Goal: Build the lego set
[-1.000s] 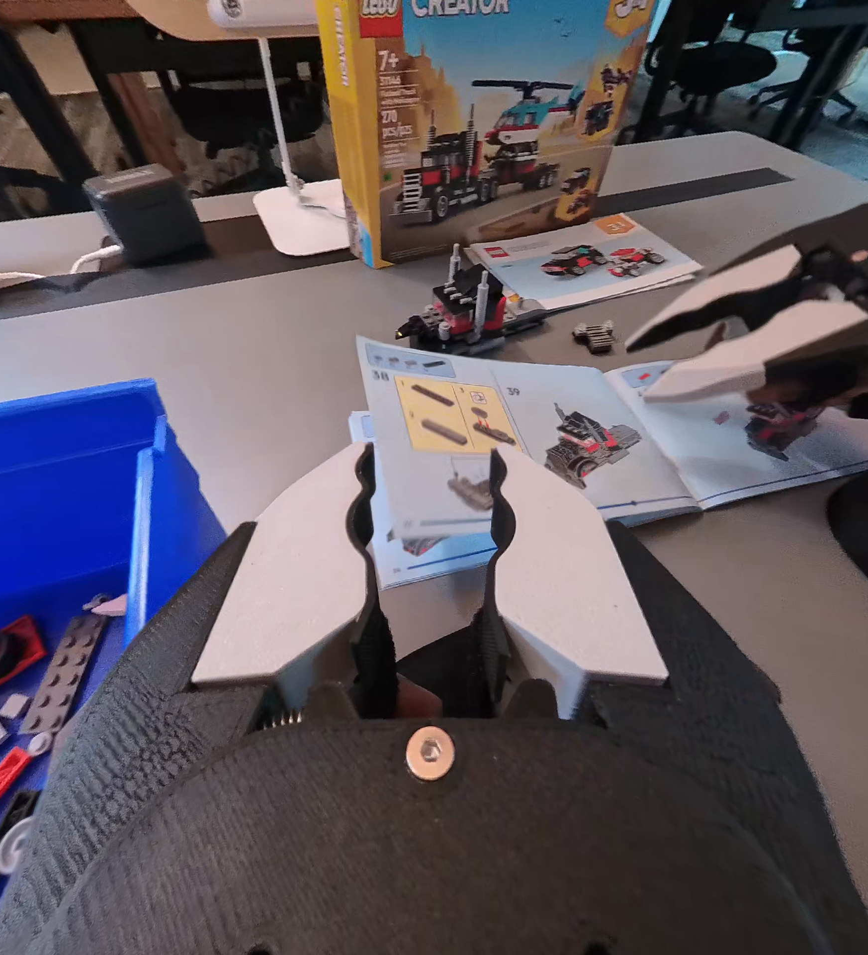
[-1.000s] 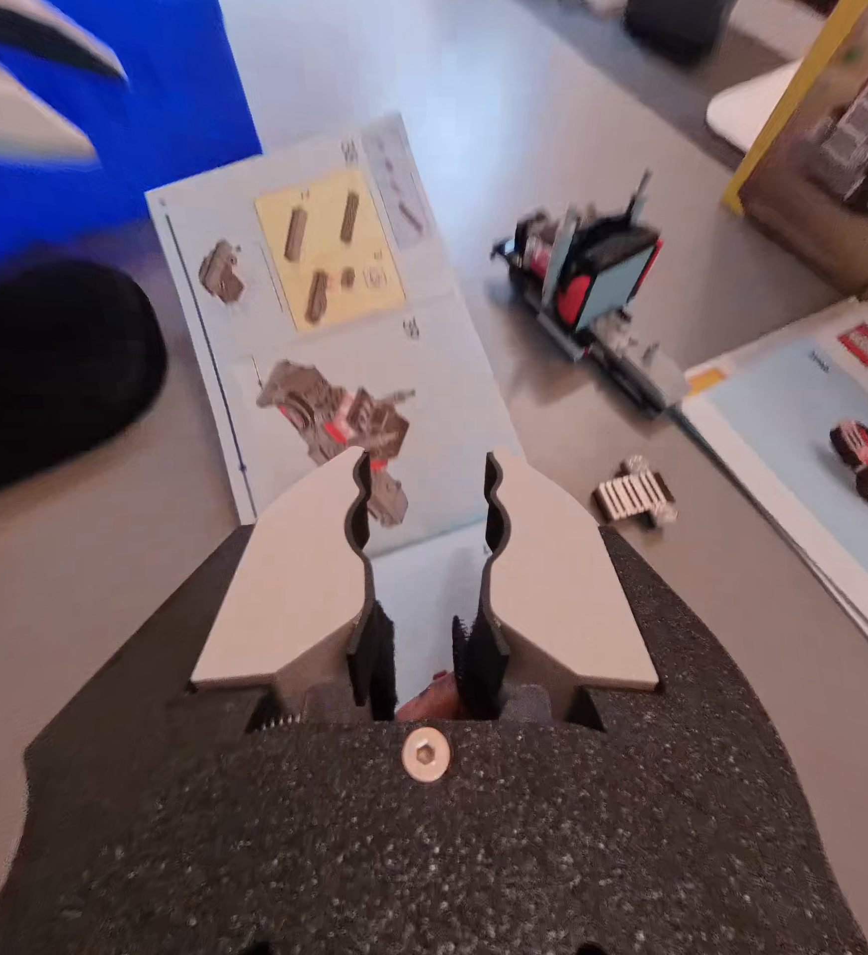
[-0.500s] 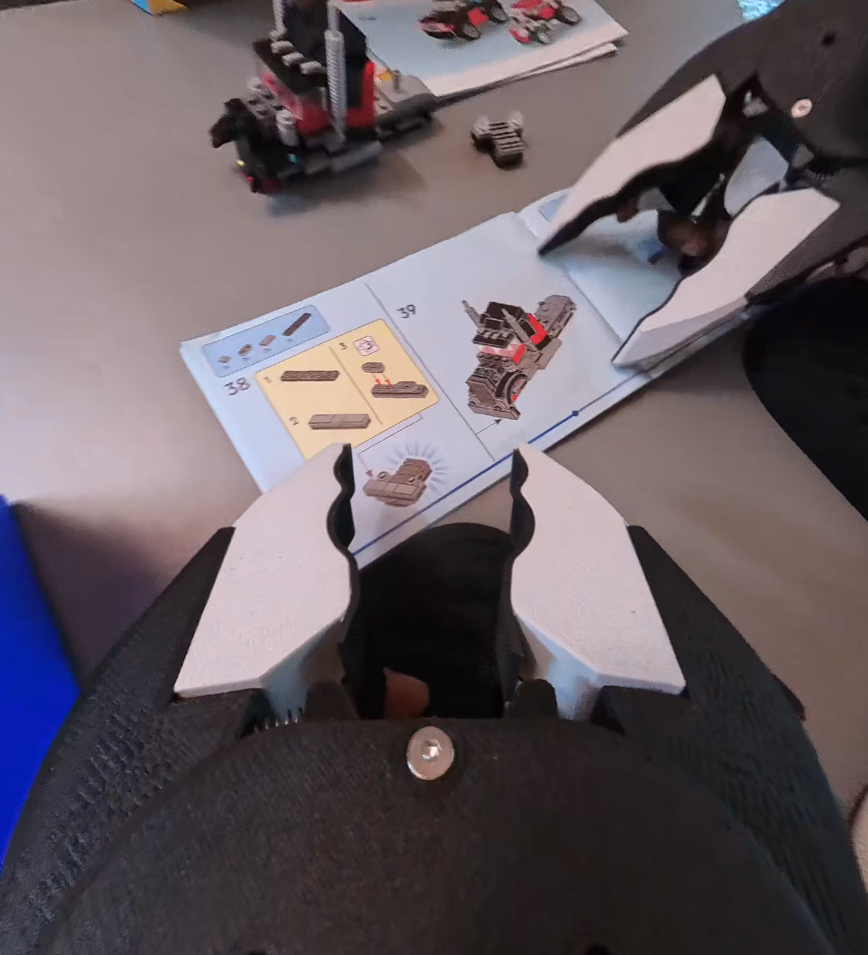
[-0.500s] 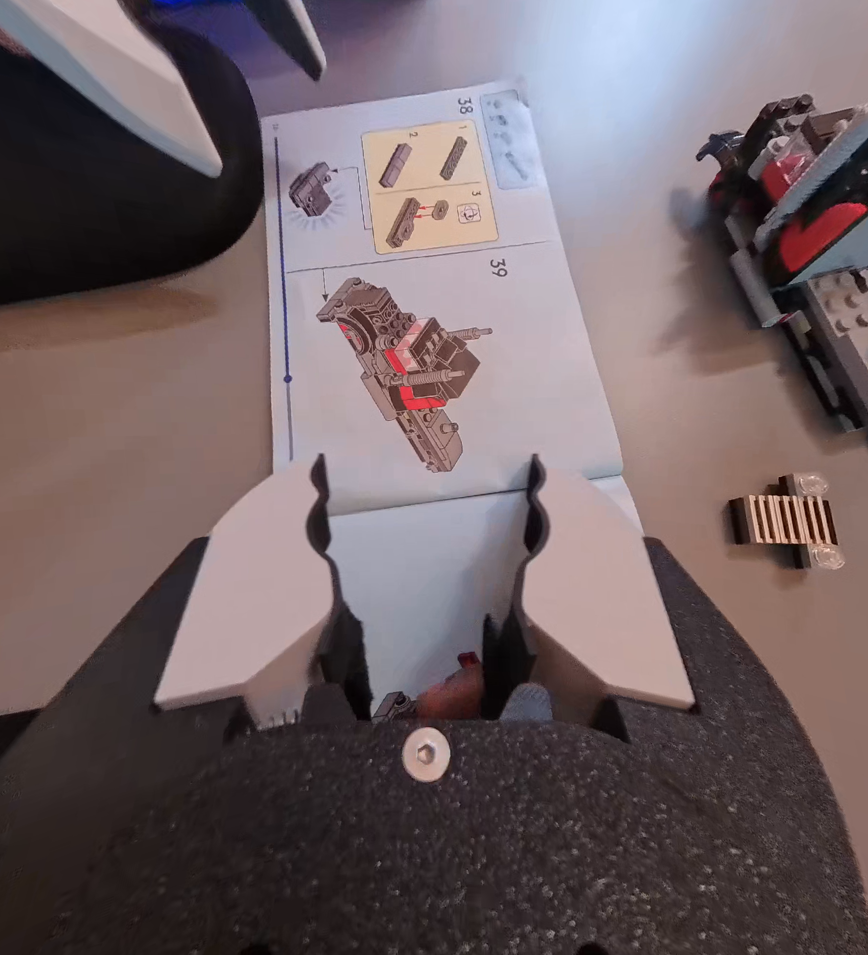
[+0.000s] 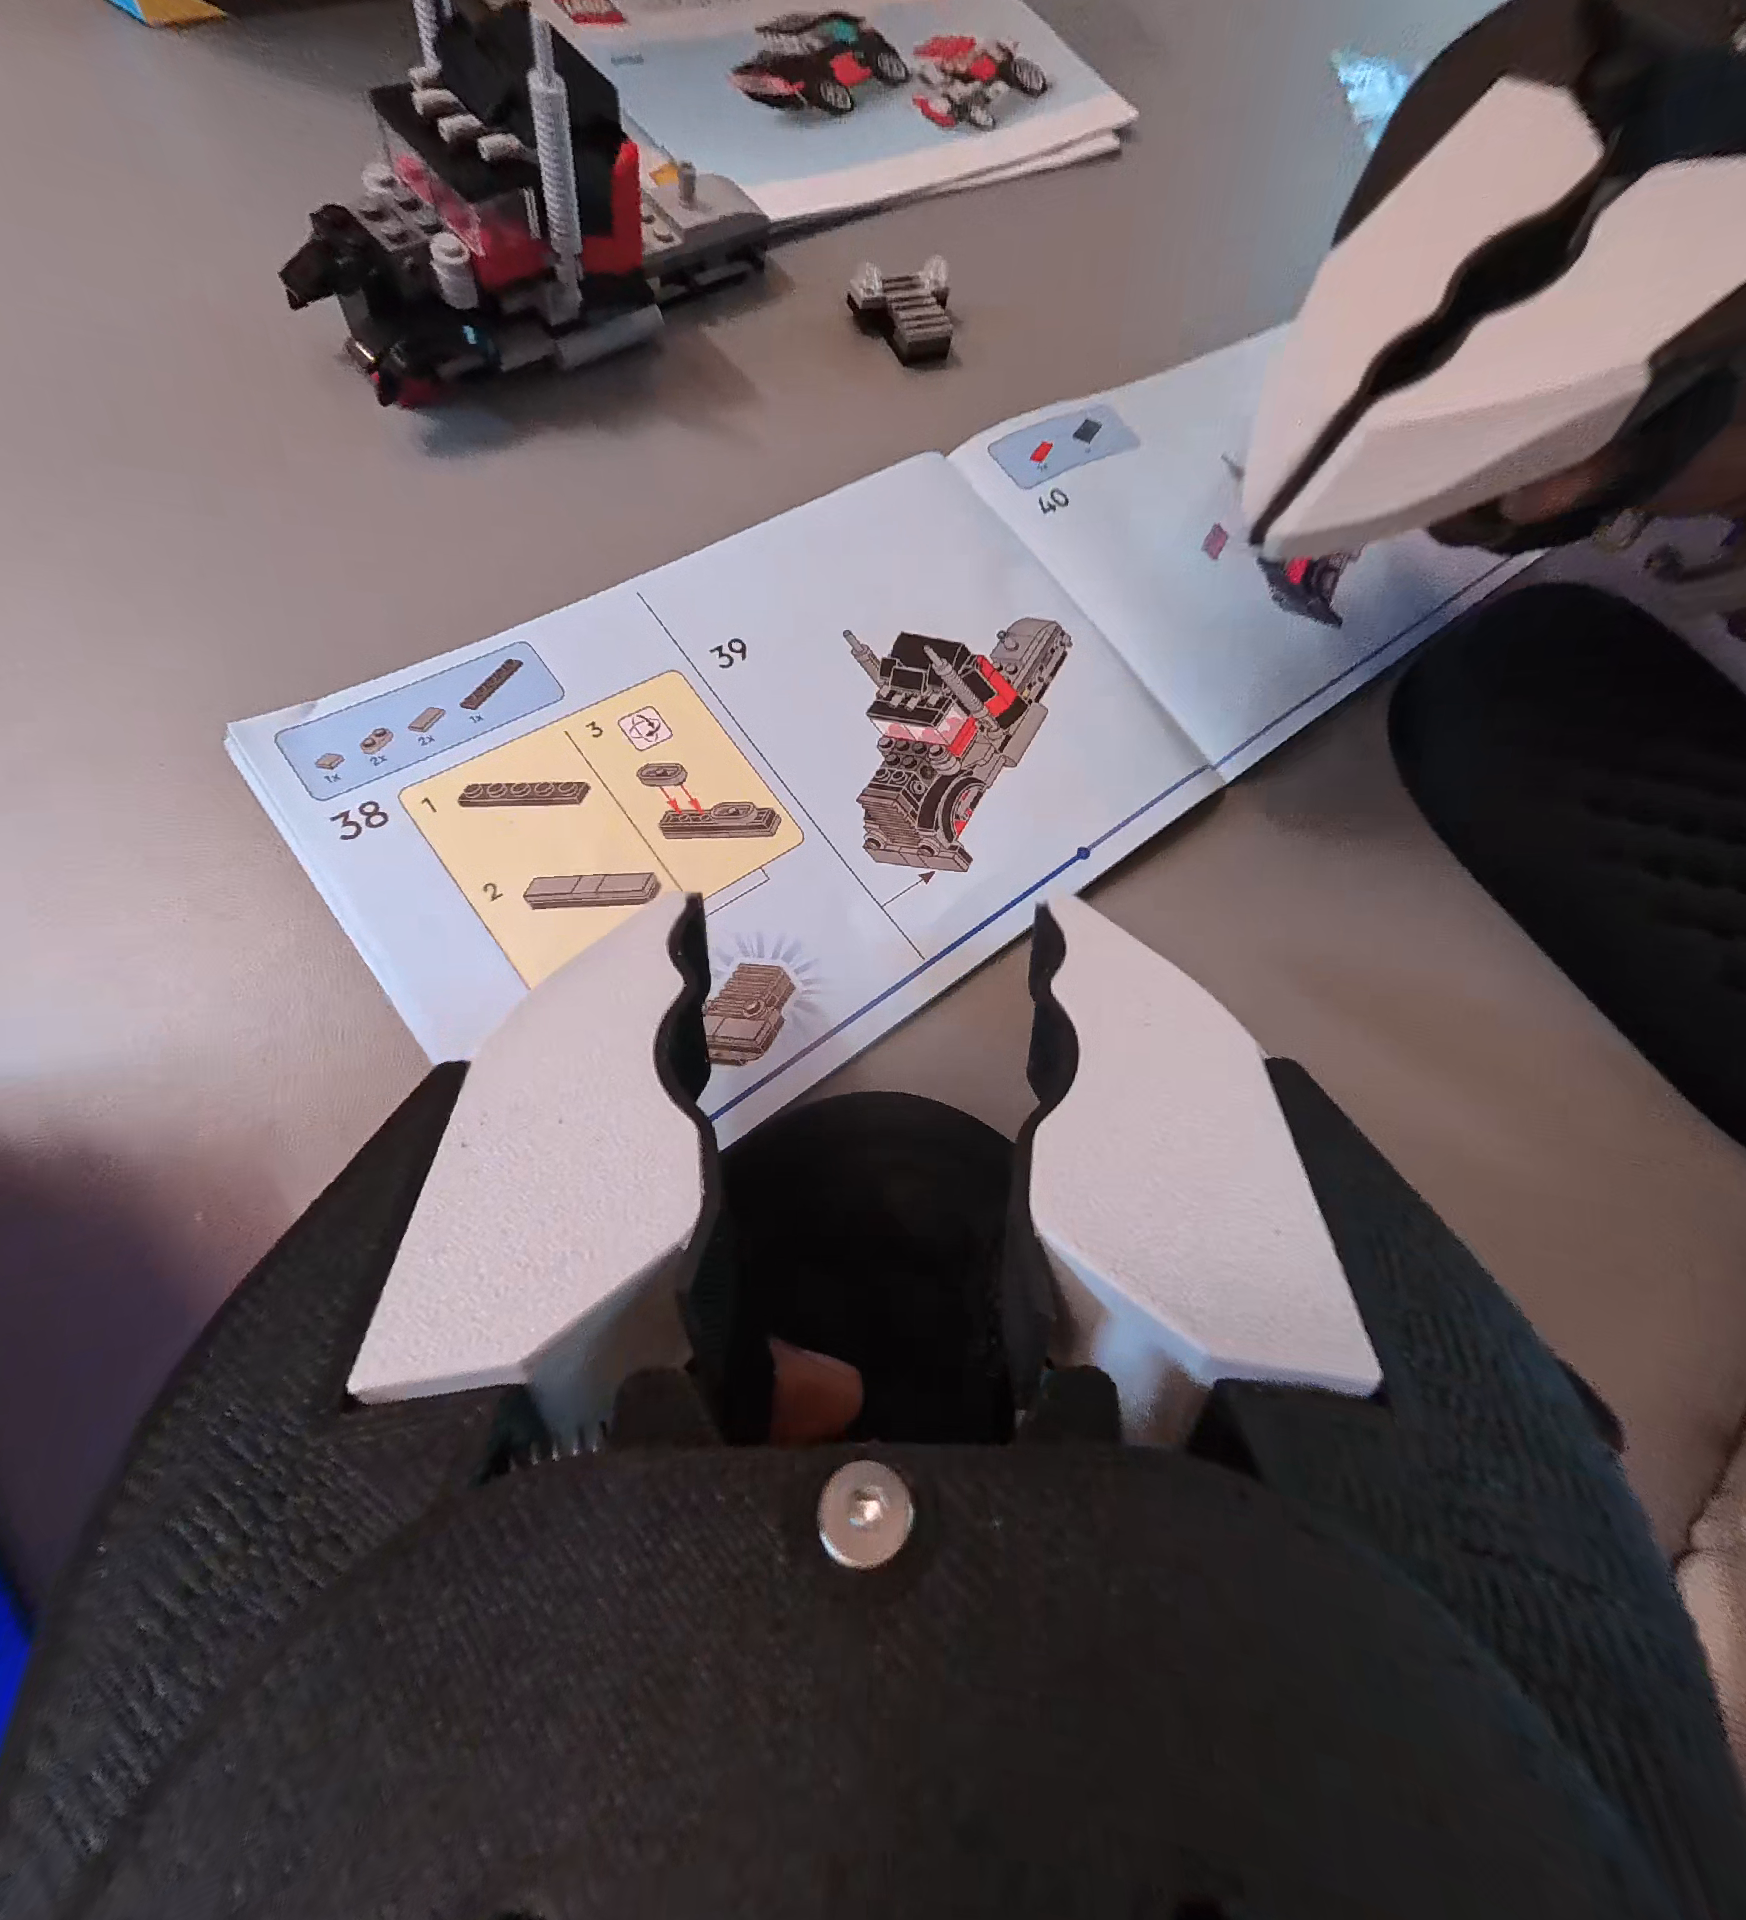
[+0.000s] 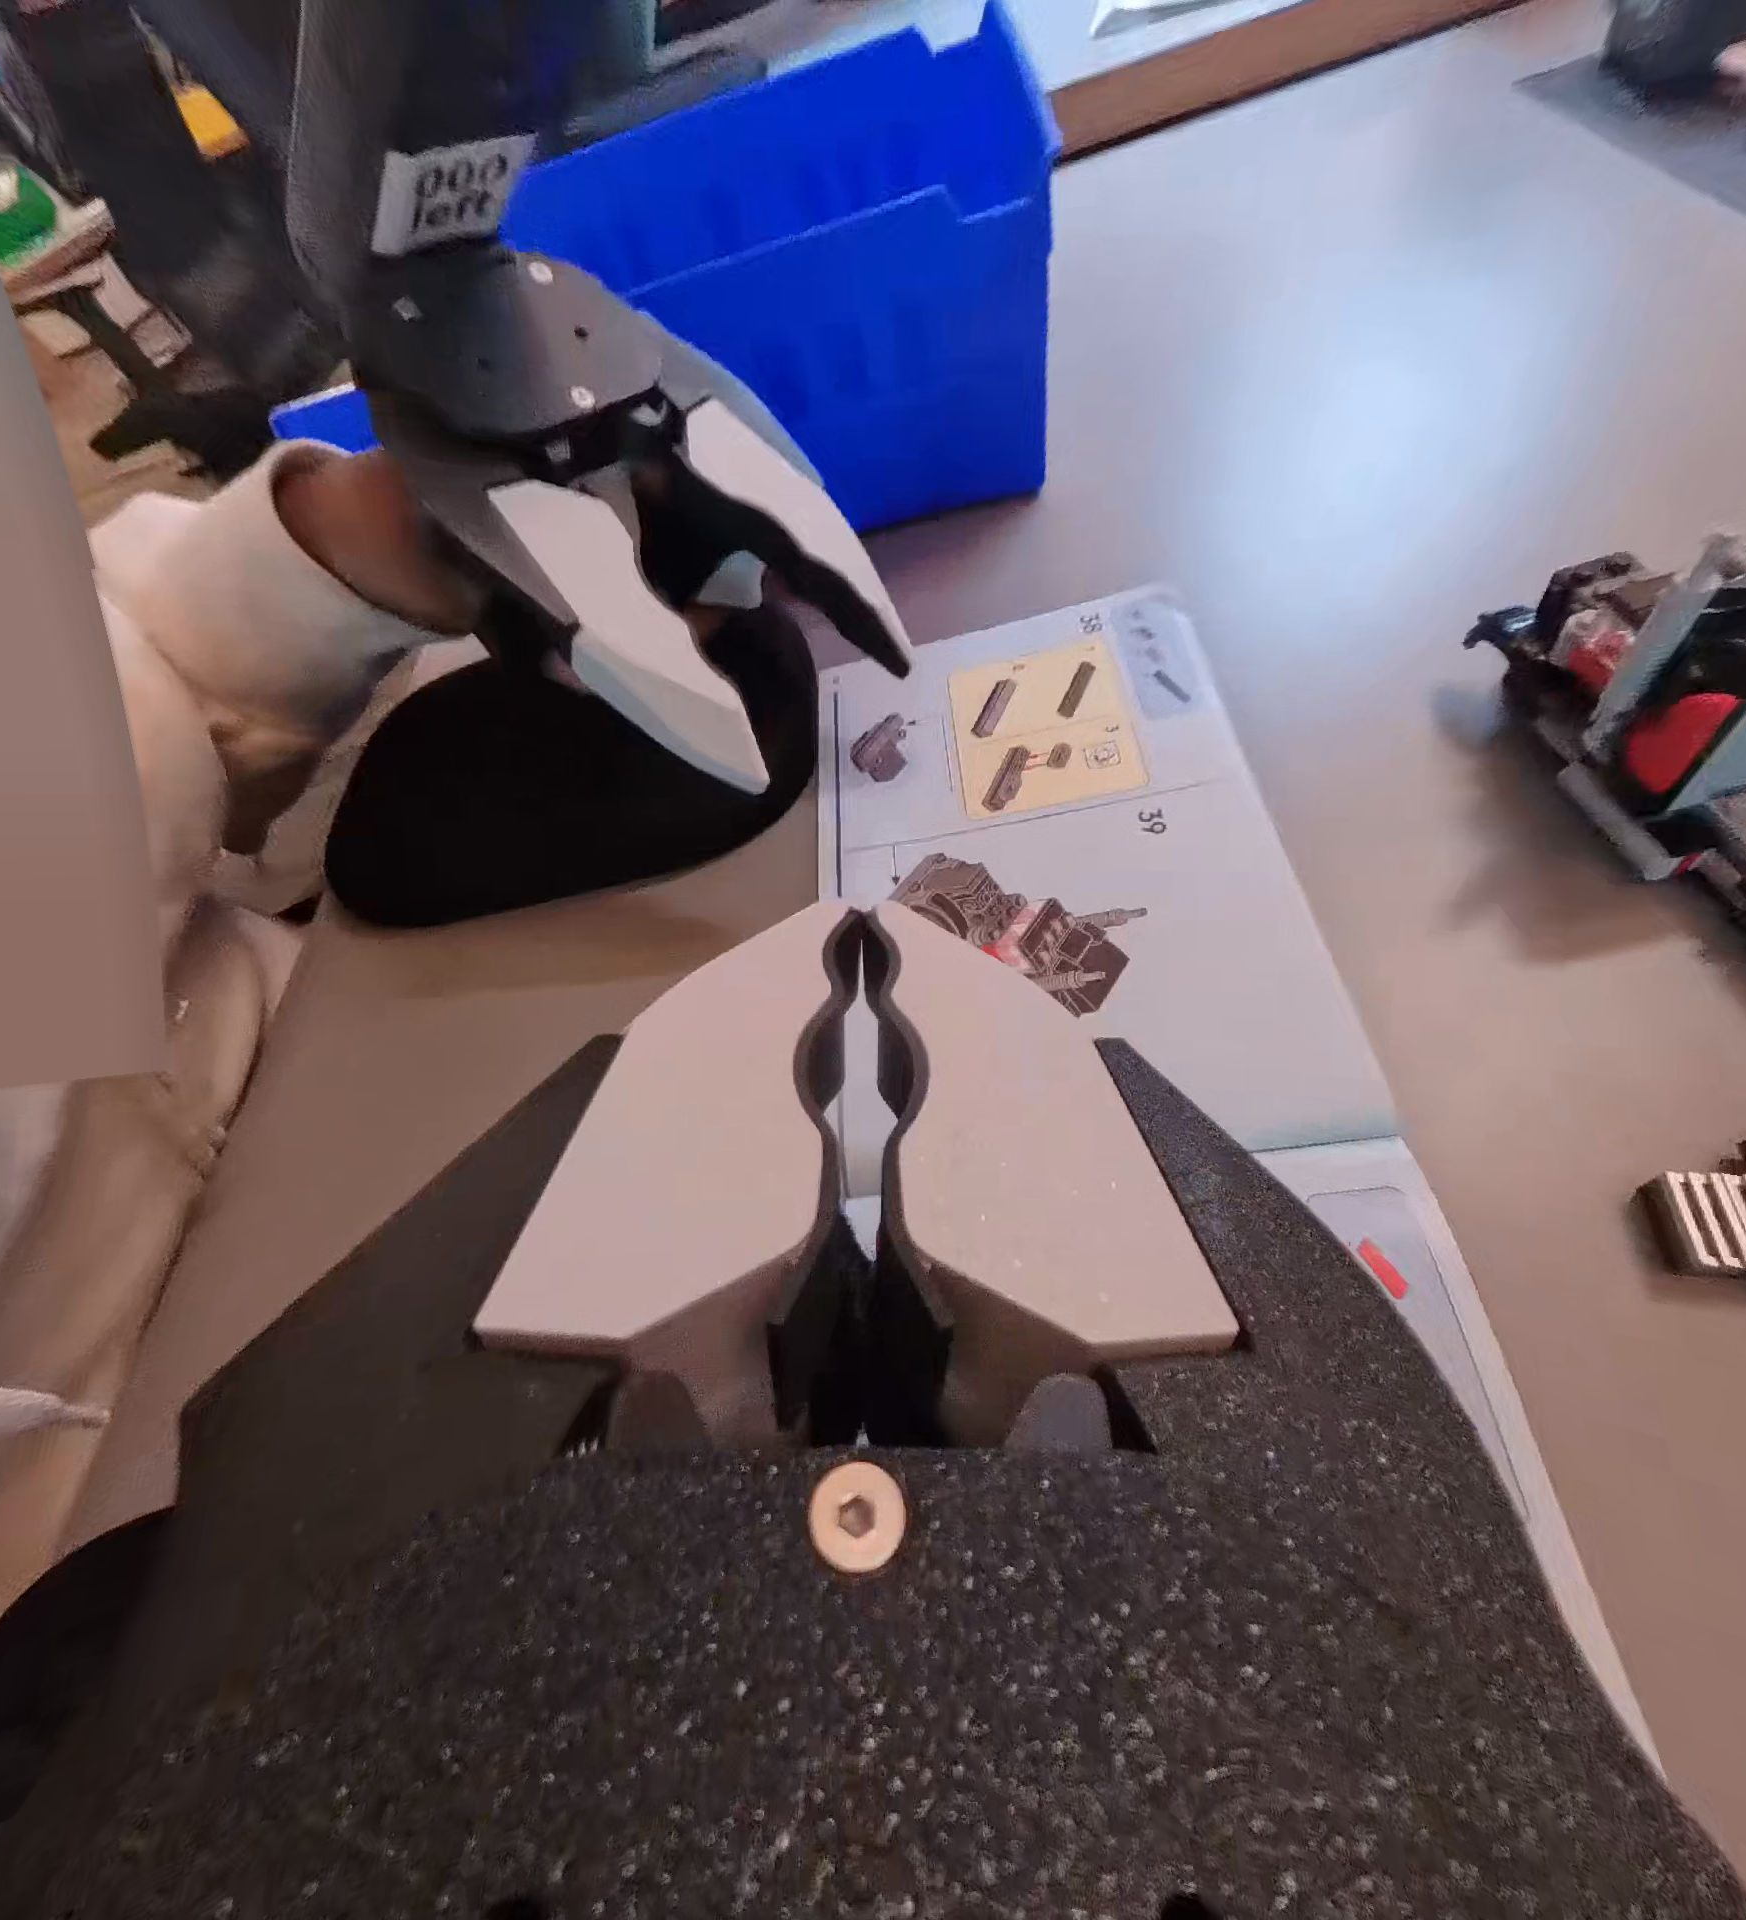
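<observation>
1. On the grey tabletop an open pale-blue paper instruction booklet lies beneath both tongs, its long axis running between them.
2. Left tongs hover spread and empty over its near edge.
3. Right tongs are pressed together, tips down at the booklet's right page.
4. Beyond the booklet stand the half-built black-and-red brick truck and a small black grille piece, the latter nearer the right tongs.
5. A blue plastic parts bin sits leftward.
</observation>
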`<move>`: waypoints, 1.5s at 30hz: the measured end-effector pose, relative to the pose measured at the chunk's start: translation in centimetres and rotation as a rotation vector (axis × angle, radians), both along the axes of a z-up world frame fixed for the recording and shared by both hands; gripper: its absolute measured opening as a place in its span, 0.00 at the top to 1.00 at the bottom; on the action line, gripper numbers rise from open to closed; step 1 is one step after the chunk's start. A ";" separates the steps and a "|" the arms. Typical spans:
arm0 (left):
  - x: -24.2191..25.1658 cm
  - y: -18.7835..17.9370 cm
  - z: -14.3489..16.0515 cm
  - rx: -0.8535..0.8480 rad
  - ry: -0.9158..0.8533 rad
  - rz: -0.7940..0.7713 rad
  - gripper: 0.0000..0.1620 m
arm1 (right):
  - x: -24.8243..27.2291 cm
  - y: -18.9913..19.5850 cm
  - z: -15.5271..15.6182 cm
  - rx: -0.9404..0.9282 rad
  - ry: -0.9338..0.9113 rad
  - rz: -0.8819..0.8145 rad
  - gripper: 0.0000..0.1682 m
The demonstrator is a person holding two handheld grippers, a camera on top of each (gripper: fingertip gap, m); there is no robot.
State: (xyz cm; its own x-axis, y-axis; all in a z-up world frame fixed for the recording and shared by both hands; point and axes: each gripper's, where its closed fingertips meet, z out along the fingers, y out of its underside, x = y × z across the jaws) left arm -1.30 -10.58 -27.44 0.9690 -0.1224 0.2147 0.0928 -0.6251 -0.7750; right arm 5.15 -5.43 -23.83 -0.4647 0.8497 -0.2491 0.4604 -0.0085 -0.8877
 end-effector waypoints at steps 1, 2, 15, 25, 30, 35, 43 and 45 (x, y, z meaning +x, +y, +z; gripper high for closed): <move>-0.1 -0.1 0.2 0.014 -0.013 0.006 0.63 | -0.2 0.2 -0.3 0.031 -0.010 -0.012 1.00; -0.1 -0.1 0.3 0.027 -0.023 0.011 0.63 | -0.5 0.6 -0.7 0.075 -0.014 -0.041 1.00; -0.1 -0.1 0.6 0.067 -0.037 0.010 0.69 | -1.5 1.3 -6.9 0.388 -0.247 -0.099 1.00; -0.5 -7.8 13.7 0.204 0.027 -0.125 0.72 | -1.4 0.2 -6.2 0.413 -0.132 -0.067 0.95; -14.3 -16.0 9.1 -0.229 0.343 0.087 0.89 | -1.8 -0.2 -5.1 0.380 -0.069 -0.061 0.94; -15.2 -19.2 2.6 -0.523 0.329 -0.078 0.89 | -1.5 0.0 -5.0 0.387 -0.060 -0.069 0.94; -15.7 -20.5 0.0 -0.554 0.359 -0.206 0.90 | -1.6 0.2 -5.3 0.367 -0.059 -0.073 0.94; -15.6 -21.4 0.4 -0.594 0.400 -0.204 0.90 | -1.6 0.0 -5.4 0.373 -0.056 -0.057 0.94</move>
